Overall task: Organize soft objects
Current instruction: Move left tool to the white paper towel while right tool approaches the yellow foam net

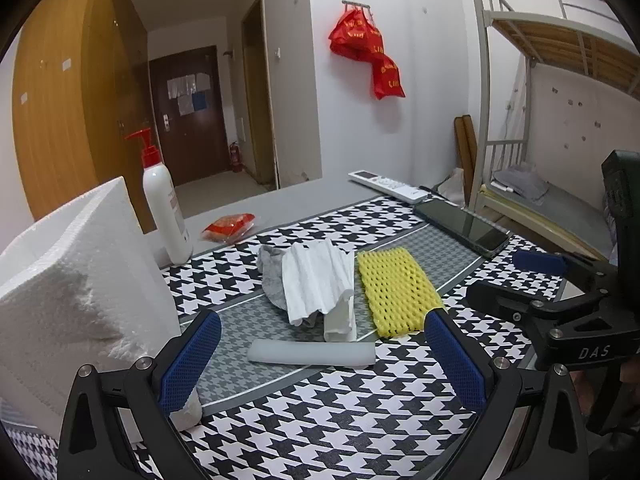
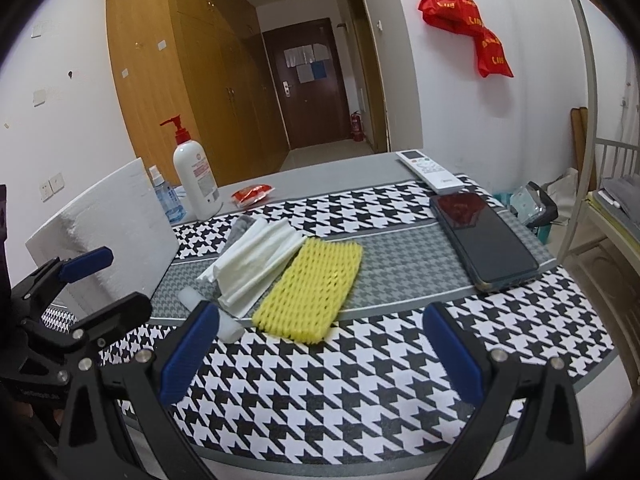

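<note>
Left wrist view: we are holding the left gripper point(image 1: 322, 364) spread, nearer the foam tube point(image 1: 311, 353) lying crosswise at twelve o'clock; the right gripper point(image 2: 320, 356) is spread too.

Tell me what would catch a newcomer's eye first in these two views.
Probably the yellow foam net sleeve, lying flat mid-table on the houndstooth mat, right beside a crumpled white cloth piled on a grey one. Behind, red bags hang from a wall hook, and a red-pump lotion bottle stands at the table's far left.
</note>
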`<action>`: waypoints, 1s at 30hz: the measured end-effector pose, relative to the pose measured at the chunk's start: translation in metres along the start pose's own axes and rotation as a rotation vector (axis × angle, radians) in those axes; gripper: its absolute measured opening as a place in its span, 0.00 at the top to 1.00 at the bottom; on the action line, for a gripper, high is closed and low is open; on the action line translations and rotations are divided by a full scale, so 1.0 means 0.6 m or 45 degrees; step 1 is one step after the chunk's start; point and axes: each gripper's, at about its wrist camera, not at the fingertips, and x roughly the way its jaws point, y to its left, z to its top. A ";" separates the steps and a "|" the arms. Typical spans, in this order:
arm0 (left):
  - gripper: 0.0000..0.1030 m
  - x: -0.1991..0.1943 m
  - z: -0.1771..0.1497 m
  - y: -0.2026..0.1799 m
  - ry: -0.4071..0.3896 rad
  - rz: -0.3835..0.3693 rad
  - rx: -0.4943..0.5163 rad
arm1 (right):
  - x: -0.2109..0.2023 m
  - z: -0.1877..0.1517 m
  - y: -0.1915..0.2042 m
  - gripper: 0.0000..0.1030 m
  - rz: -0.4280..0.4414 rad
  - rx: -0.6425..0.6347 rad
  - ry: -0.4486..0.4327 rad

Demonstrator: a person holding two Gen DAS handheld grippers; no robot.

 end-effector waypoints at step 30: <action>0.14 0.079 0.029 0.002 0.149 0.010 0.030 | 0.029 0.003 -0.020 0.00 -0.039 0.004 0.048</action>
